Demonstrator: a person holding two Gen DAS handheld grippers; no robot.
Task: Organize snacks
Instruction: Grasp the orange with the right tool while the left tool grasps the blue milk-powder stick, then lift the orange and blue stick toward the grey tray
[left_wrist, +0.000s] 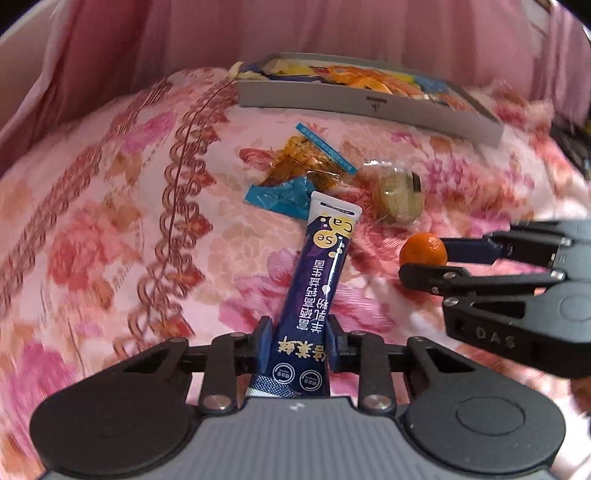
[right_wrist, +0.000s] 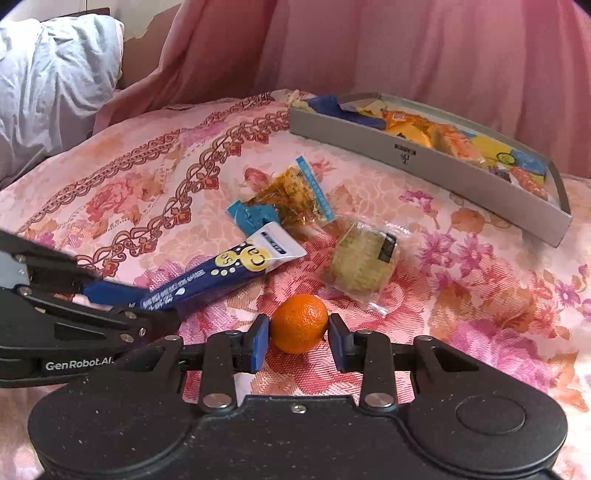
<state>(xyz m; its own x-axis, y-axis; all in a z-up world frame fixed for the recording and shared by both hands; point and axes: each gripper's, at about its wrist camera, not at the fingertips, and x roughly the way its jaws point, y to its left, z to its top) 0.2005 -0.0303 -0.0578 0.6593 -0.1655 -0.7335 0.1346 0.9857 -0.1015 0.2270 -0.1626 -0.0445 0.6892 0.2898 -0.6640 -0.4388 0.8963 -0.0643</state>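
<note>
Pinching the dark blue powder stick by its lower end, my left gripper is clamped tight, the stick's white tip pointing toward the blue-and-orange snack packet mid-bedspread. My right gripper closes on the small mandarin, both blue pads touching its sides, near the front edge. Beyond lie a clear-wrapped pastry and the grey snack tray by the far edge.
</note>
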